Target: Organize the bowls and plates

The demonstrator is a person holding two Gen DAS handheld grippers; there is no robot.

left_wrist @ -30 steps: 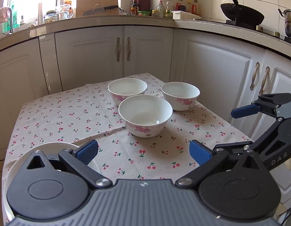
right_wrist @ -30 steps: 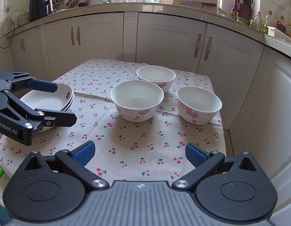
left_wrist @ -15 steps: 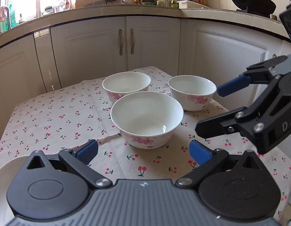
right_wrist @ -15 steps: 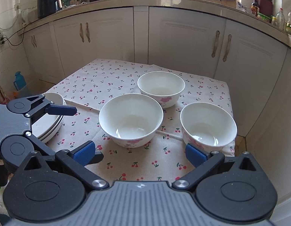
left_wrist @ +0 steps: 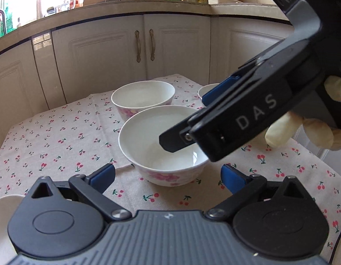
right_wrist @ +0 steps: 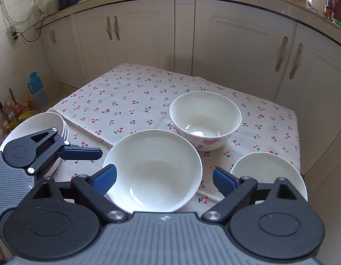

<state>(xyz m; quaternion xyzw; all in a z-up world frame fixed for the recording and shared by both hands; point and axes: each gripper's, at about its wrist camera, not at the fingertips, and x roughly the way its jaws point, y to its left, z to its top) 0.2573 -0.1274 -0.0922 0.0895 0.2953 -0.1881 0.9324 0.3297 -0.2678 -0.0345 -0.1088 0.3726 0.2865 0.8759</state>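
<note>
Both grippers are now crowding the nearest bowl (right_wrist: pixel 152 170), having come in from farther back. Jaws of the right gripper (right_wrist: pixel 163 177) have just been closing and are standing part-open either side of that bowl, pads not yet pressing. Jaws of the left gripper (left_wrist: pixel 168 176) are staying wide, holding nothing, bowl just ahead. Two other bowls are waiting beyond; plates (right_wrist: pixel 38 121) are stacked off left. Stacking is probably starting here.

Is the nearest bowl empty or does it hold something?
Empty. The nearest bowl shows only bare white glaze inside in both wrist views; nothing sits in it.
</note>
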